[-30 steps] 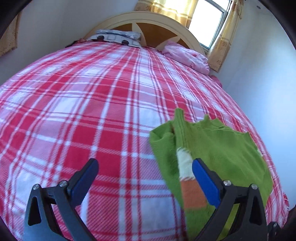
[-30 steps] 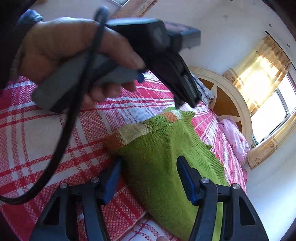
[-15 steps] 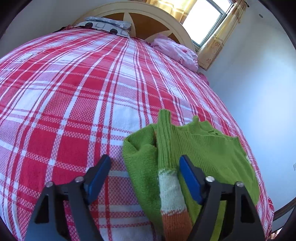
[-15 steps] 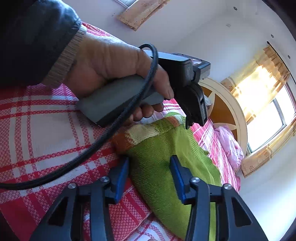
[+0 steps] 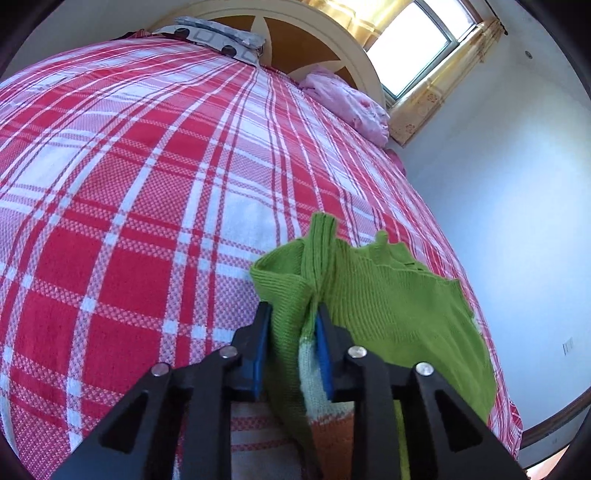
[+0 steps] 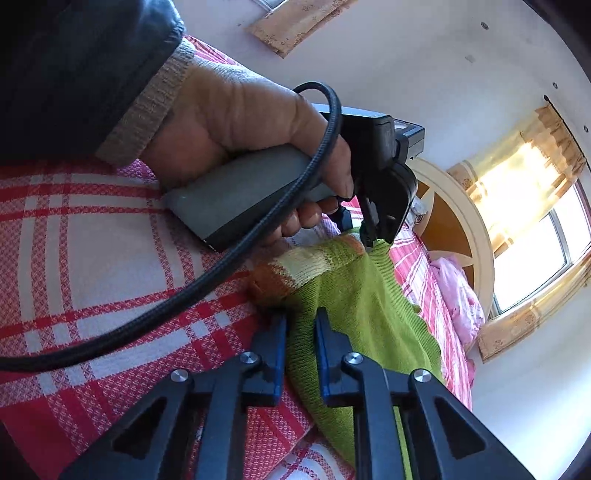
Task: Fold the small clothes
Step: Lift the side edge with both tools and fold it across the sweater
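Sweater (image 5: 399,306), green knit, small, is lying on the near right part of a bed (image 5: 147,184) that is wearing a red and white plaid cover. One sleeve (image 5: 317,391), banded in pale cream and orange toward the cuff, is running back toward the left gripper (image 5: 291,317). The sleeve's far end is sticking up in a narrow ribbed strip.

Left gripper: its blue pads (image 5: 258,350) have just been closing and are now pinching a bunched ridge of green knit where the sleeve is joining the body. In the right wrist view a hand (image 6: 236,125) in a dark sleeve (image 6: 74,66) with a beige ribbed cuff is gripping its grey handle, a black cable (image 6: 184,295) is looping away from it, and its tip is meeting the sweater at the striped band.

Right gripper (image 6: 301,325): its jaws have also just been closing, and its blue pads (image 6: 275,350) are squeezing a fold of green knit at the sweater's near edge, just below the orange and cream band (image 6: 295,266).

Pillows: a grey patterned one (image 5: 218,35) and a pink one (image 5: 351,107) are sitting at the far end of the bed, against a cream and brown headboard (image 5: 306,40).

Window (image 5: 424,44) with yellow curtains (image 5: 443,88) is standing beyond the headboard, letting in bright light.
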Available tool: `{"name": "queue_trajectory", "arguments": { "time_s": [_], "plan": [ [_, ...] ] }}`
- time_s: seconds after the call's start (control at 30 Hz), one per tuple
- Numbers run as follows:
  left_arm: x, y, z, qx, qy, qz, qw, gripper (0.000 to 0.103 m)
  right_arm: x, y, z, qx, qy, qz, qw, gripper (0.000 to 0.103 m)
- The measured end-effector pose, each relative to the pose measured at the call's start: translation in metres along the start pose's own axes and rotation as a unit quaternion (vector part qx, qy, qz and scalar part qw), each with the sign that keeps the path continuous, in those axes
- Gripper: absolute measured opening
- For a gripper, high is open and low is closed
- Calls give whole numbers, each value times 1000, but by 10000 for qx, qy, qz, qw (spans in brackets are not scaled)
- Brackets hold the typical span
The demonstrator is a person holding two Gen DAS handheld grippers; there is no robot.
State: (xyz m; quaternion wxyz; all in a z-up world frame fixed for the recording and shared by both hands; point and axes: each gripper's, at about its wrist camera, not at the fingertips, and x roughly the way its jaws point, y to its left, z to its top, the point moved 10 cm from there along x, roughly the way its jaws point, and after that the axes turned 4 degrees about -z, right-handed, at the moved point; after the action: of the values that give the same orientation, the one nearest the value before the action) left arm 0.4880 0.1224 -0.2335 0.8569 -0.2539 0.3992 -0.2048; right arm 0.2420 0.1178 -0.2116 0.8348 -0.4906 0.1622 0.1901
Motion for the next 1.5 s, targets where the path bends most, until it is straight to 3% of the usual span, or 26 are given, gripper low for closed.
{"name": "queue_trajectory", "arguments": {
  "time_s": [0.1, 0.23, 0.4, 0.73, 0.93, 1.5],
  "plan": [
    [0, 0, 0, 8, -23, -40, 10000, 29, 1, -2, 0, -58, -17, -84, 9999, 14],
    [-1, -4, 0, 113, -27, -139, 9998, 16, 0, -3, 0, 54, -45, 4, 10000, 13],
    [-3, -3, 2, 24, 6, -273, 9996, 15, -6, -12, 0, 264, -154, 115, 9995, 12],
    [-11, -14, 8, -386, -139, -471, 9980, 13, -24, -58, -6, 1397, -344, 641, 9875, 10],
    [-17, -35, 15, -372, -242, -587, 9973, 13, -34, -89, -11, 1809, -573, 525, 9804, 9],
    [-6, -101, 35, -388, -402, -1004, 9934, 13, -39, -158, -54, 2647, -640, 433, 9612, 5]
  ]
}}
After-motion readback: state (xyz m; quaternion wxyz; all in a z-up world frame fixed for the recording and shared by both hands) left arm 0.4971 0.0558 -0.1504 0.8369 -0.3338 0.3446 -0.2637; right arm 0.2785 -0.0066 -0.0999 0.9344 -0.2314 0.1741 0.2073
